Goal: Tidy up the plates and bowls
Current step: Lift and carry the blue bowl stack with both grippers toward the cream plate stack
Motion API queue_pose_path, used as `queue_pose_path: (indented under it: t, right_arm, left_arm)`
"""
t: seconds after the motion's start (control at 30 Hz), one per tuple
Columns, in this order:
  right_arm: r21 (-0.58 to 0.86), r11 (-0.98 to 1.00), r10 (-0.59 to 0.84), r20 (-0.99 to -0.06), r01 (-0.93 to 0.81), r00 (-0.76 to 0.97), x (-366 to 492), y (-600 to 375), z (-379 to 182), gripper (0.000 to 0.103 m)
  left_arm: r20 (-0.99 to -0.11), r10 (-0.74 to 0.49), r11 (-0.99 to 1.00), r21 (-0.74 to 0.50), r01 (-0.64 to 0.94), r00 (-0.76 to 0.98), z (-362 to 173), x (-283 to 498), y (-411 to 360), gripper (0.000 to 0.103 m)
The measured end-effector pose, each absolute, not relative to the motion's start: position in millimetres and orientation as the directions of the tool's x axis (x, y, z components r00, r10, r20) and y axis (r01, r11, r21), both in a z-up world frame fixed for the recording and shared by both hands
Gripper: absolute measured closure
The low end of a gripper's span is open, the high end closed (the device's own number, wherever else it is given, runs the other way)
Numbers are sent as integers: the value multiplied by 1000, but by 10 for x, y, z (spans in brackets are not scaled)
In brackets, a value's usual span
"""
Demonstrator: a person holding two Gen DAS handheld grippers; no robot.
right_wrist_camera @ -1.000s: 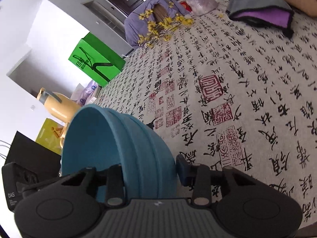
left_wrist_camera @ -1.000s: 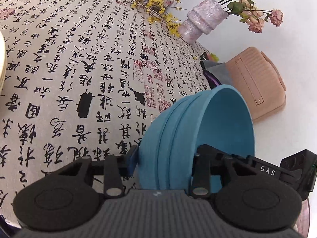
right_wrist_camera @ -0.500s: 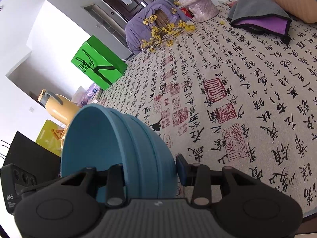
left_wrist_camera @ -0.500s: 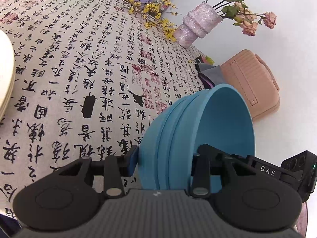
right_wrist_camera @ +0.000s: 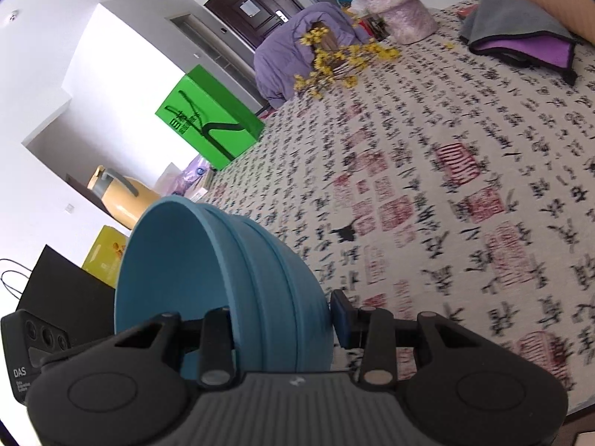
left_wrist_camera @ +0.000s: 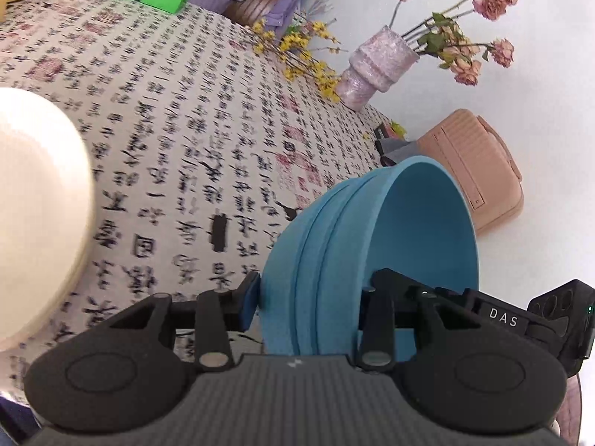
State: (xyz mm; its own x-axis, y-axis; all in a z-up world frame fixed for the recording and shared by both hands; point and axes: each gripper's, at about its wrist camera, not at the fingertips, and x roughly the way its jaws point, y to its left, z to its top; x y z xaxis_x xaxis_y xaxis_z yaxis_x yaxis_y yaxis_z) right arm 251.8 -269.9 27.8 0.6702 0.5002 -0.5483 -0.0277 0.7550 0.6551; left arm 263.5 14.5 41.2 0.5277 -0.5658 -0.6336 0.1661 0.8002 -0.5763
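A: Bowl point(left_wrist_camera: 372, 249) location?
B: It is held tipped on its side above the tablecloth point(left_wrist_camera: 178, 141), clamped across its wall by both tongs.
A: Left gripper point(left_wrist_camera: 312, 297)?
B: Pinched on the bowl, near a cream plate point(left_wrist_camera: 33, 200) at left.
A: Right gripper point(right_wrist_camera: 282, 319)?
B: Likewise pinched on the bowl point(right_wrist_camera: 223, 278); a vase point(right_wrist_camera: 394, 7) is seen far off.

Calligraphy-print tablecloth point(right_wrist_camera: 465, 171) — bearing a pink vase point(left_wrist_camera: 375, 63), folded cloth point(right_wrist_camera: 520, 37), seemingly cream plates point(left_wrist_camera: 37, 200).

Bright even daylight; motion-blurred tablecloth point(left_wrist_camera: 193, 156); fisheye-curved edges.
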Motion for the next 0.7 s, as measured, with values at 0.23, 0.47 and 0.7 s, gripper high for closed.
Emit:
queue_pose_path:
  t: [0.23,0.47,0.7]
  right_arm:
    - [647,758,530,-542,-79,653,2592,-2254,381,66]
    - [633,764,550,-542,-121,635,2655,-1783,472,66]
    - [635,757,578,-542,-152,611,2740,-1359,506,66]
  left_arm:
    - [-622,-541,806,-576,138,566,477,2565,587,63]
    - [-607,-514,810,-576,111,606,529,2496,1020,63]
    - [-607,-482,817,-571,75,632,564,2467,1441,63]
